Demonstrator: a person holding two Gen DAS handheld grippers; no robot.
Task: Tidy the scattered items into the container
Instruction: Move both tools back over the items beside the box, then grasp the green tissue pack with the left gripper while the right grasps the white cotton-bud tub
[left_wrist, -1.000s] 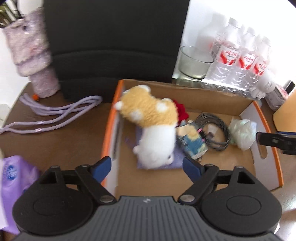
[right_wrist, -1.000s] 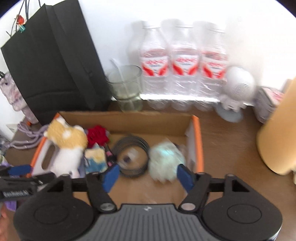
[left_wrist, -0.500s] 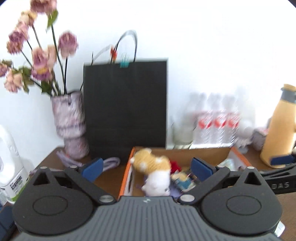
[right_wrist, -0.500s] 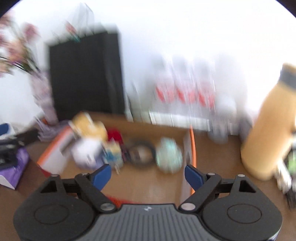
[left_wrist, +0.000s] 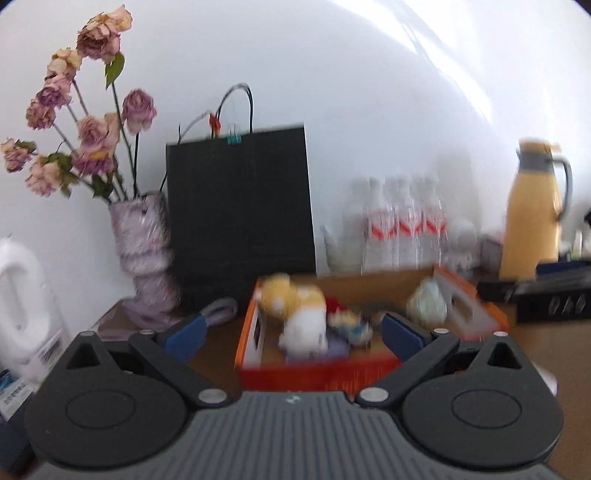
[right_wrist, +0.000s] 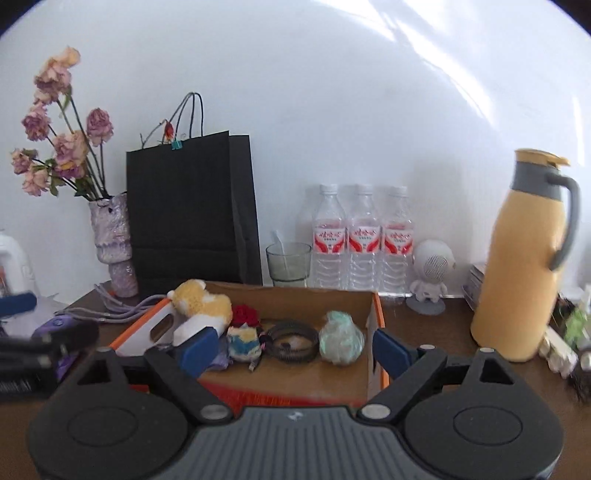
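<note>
While both tools are hanging back from the table edge, the left gripper is standing spread wide with nothing between its blue pads, and the right gripper is opening its jaws further, likewise with nothing caught between them; that emptiness is suggesting the hands are free because their loads are already set down. Just beyond the fingertips, the cardboard box with orange edges is sitting on the brown table, serving as the container. Inside it, the plush toy is leaning against the left wall, probably because it is too long to lie flat, with a red item just beside it, a small blue and yellow toy in front of that, a coiled black cable in the middle and a crumpled pale green wrapper near the right wall. Left of the box, a lilac cord is lying loose on the table, so the tidying is looking nearly, not wholly, finished. Farther back, a black paper bag, a drinking glass, three water bottles and a yellow flask are standing against the wall.
</note>
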